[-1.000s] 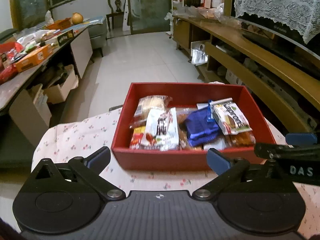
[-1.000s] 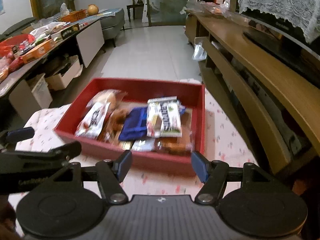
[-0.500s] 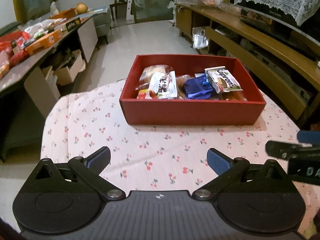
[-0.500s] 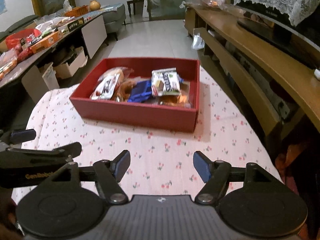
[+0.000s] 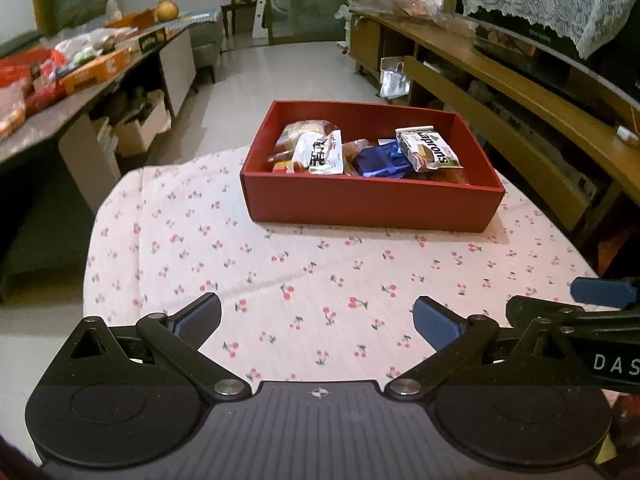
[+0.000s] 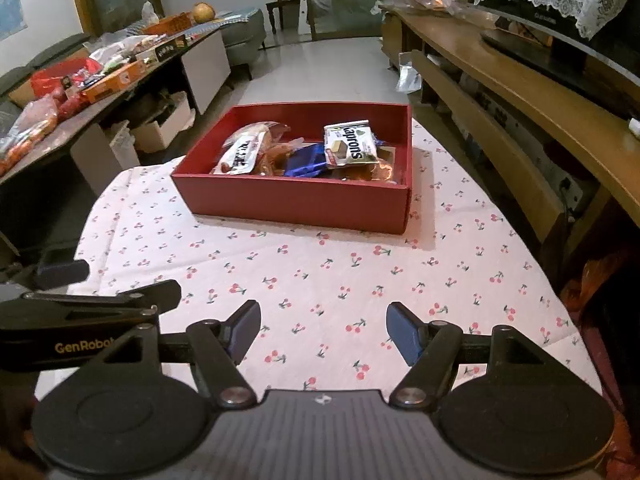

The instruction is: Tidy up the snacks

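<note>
A red box stands on the far part of a round table with a cherry-print cloth; it also shows in the right wrist view. Inside lie several snack packets: a white "Caprons" packet, a blue packet, a white packet with black characters and a clear bag of bread. My left gripper is open and empty above the near cloth. My right gripper is open and empty, beside the left one.
A long wooden bench and TV shelf run along the right. A side table with boxes and snack bags stands at the left. Tiled floor lies beyond the table. The table edge drops off at left and right.
Both grippers have pulled back from the red box, which now sits farther off. Both stay open and empty.
</note>
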{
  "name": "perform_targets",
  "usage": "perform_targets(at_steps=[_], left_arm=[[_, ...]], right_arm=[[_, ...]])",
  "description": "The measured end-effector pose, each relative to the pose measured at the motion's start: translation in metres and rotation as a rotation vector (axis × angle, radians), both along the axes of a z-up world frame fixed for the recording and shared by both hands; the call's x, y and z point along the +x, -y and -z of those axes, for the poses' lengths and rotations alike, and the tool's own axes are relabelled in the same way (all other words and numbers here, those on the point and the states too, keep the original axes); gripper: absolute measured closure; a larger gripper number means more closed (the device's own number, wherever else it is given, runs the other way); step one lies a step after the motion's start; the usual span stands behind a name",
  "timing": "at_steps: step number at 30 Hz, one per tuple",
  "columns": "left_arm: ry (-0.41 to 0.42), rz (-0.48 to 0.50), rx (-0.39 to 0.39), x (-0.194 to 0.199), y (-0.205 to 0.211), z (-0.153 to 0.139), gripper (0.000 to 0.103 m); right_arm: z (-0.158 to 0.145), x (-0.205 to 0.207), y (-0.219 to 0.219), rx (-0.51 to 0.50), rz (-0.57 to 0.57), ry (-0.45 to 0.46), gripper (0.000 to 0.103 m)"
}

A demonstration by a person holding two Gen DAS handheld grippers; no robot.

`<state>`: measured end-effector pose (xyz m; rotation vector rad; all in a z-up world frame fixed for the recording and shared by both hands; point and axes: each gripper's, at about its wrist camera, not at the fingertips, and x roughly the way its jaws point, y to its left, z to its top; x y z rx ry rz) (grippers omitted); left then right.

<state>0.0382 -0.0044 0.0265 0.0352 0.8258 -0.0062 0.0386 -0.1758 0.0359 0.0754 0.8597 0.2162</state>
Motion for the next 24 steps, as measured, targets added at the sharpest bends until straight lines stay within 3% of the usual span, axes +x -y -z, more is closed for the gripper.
perform_targets(at_steps=[6,16,24], left_arm=[[-0.009,-0.015,-0.016,-0.015,-0.003,0.001,0.000],[0.026,-0.025,0.045,-0.038,0.003,0.002,0.000],[0.000,-0.009,0.054,-0.040,0.004,0.006,0.000]], right_arm=[[0.000,-0.013,-0.002,0.001,-0.016,0.002,0.025],[0.006,-0.031,-0.003,-0.006,-0.032,-0.009,0.025],[0.010,-0.038,-0.003,-0.009,-0.037,-0.021,0.025]])
